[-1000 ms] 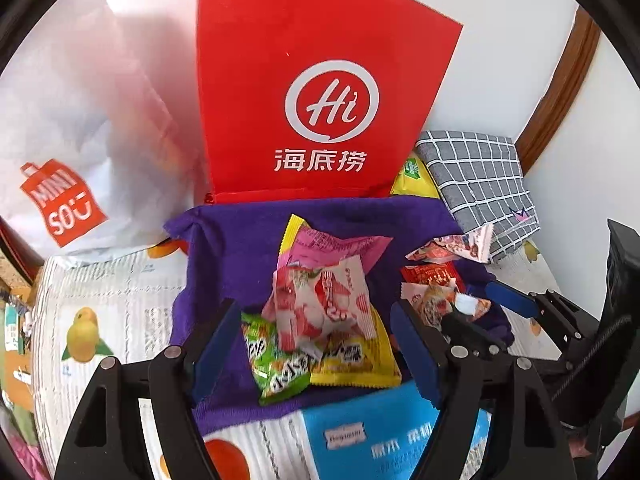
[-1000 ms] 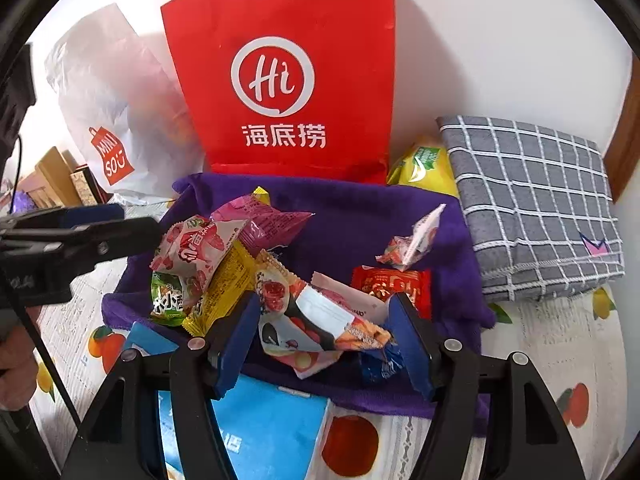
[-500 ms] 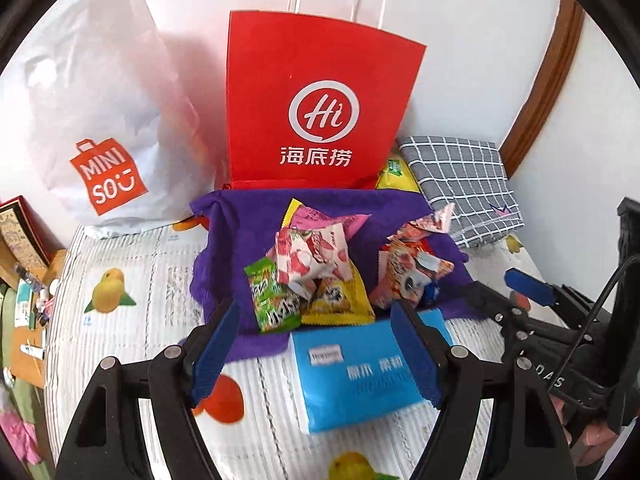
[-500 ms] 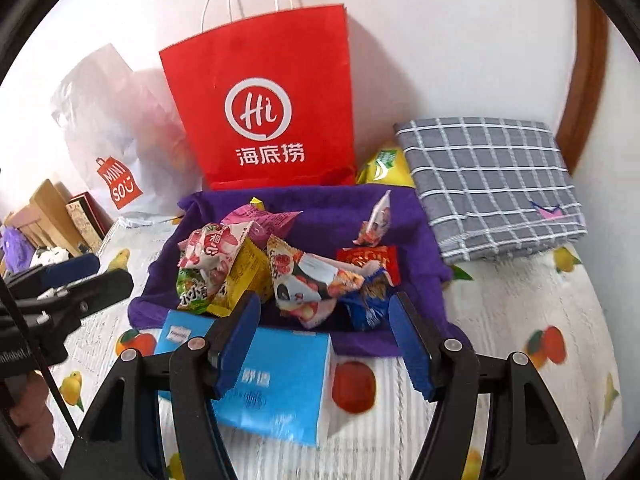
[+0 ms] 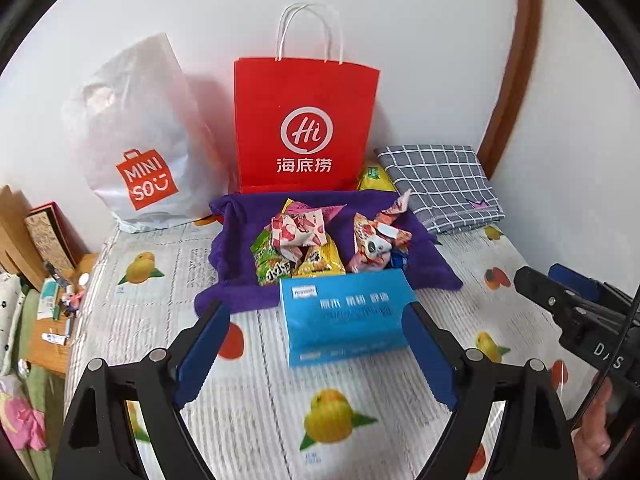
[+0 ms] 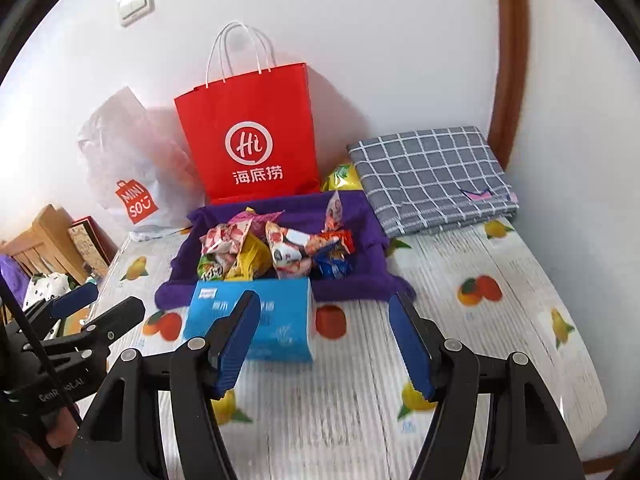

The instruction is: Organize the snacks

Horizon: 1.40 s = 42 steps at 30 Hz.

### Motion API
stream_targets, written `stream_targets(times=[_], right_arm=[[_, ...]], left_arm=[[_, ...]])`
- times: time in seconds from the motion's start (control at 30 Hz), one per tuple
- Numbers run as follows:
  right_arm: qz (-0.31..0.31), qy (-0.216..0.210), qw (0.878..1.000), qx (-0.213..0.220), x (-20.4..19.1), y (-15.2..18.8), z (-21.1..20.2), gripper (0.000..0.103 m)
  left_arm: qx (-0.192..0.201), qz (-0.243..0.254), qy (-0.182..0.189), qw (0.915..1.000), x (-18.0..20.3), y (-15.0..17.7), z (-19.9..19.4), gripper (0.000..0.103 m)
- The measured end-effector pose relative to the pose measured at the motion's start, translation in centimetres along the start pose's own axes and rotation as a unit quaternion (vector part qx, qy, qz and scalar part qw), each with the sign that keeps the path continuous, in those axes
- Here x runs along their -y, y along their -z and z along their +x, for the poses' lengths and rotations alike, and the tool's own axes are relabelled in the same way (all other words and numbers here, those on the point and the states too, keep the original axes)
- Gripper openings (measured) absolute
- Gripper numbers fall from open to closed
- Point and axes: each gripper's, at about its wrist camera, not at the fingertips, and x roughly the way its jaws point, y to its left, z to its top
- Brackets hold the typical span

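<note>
Home bedroom, bed used as work surface.
Fruit-print sheet, folded checked blanket, shopping bags against wall, light switch.

Left gripper: jaws spread wide, nothing between blue pads, held level, pointing forward. Right gripper: jaws likewise spread, empty, blue pads facing each other. Both held side by side, apart, at similar height (each shows at edge of other's view). Left hand partly seen gripping handle. Right hand likewise; only fingers show.
</note>
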Motion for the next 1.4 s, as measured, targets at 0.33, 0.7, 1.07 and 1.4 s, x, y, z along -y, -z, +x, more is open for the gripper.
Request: stream_targets(times=[0.33, 0.7, 1.07, 1.4], right_arm=[[0.002, 0.006, 1.000, 0.013, 0.8, 4.4, -5.3, 0.081], [-0.020, 0.048, 0.997, 0.056, 1.0, 7.9, -9.2, 0.097], [-0.006, 0.048, 0.997, 0.057, 1.6, 8.7, -10.3, 0.097], [-0.017, 0.046, 0.997, 0.056, 0.7, 9.1, -10.3, 0.097]], left_arm=[[0.033, 0.002, -0.002, 0.9994, 1.8, 3.8, -5.2, 0.095], [0.052, -0.009, -0.007, 0.9986, 2.4, 6.7, -8.4, 0.096], [0.056, -0.015, -0.014, 0.9982, 2.4, 7.3, -9.2, 0.096], [0.053, -0.012, -0.017, 0.9984, 2.3, 7.5, -9.1, 0.096]])
